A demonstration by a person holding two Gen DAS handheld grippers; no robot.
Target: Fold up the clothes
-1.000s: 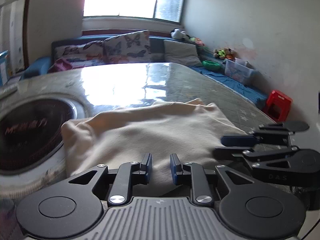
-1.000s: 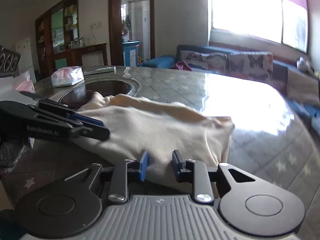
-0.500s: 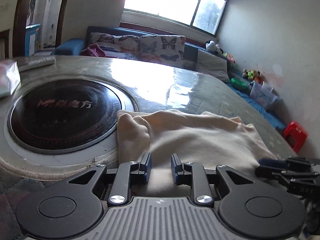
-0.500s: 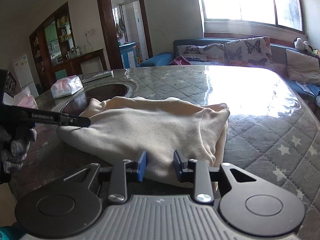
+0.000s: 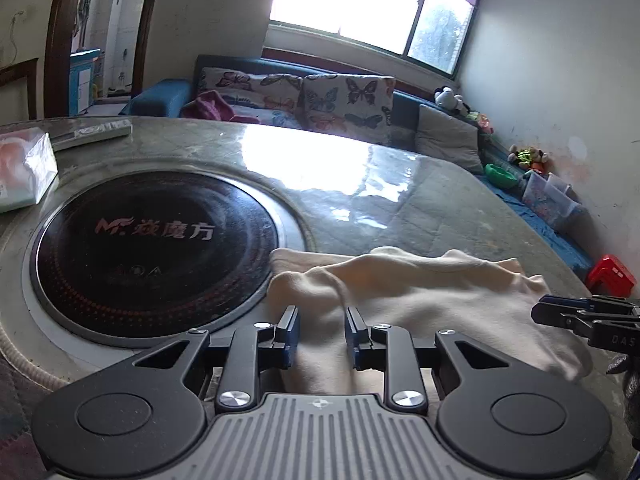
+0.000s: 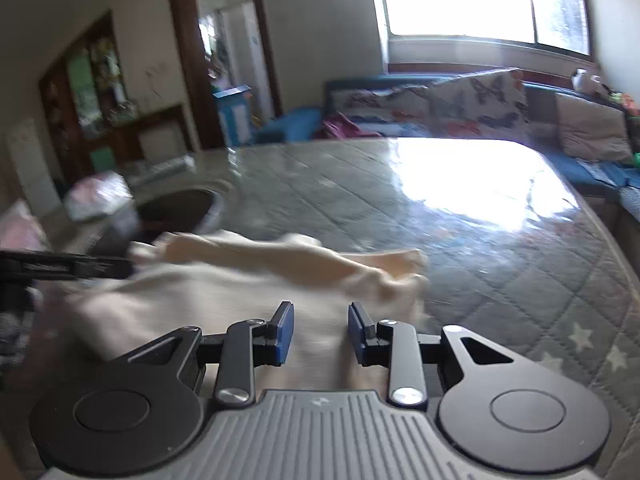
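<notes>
step: mid-fold, judging by bundle | cream garment (image 5: 420,300) bunched on table (image 5: 400,200) beside round hob (image 5: 152,248) | L gripper (image 5: 319,332) & R gripper (image 6: 319,334) both released over cloth, nothing held | next: prob pinch near edge, fold over; R view blurry

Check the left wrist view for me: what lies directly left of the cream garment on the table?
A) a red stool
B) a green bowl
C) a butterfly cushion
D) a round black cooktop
D: the round black cooktop is set into the table, and the left edge of the cream garment lies against its rim; the stool, cushion and bowl are off the table.
</notes>
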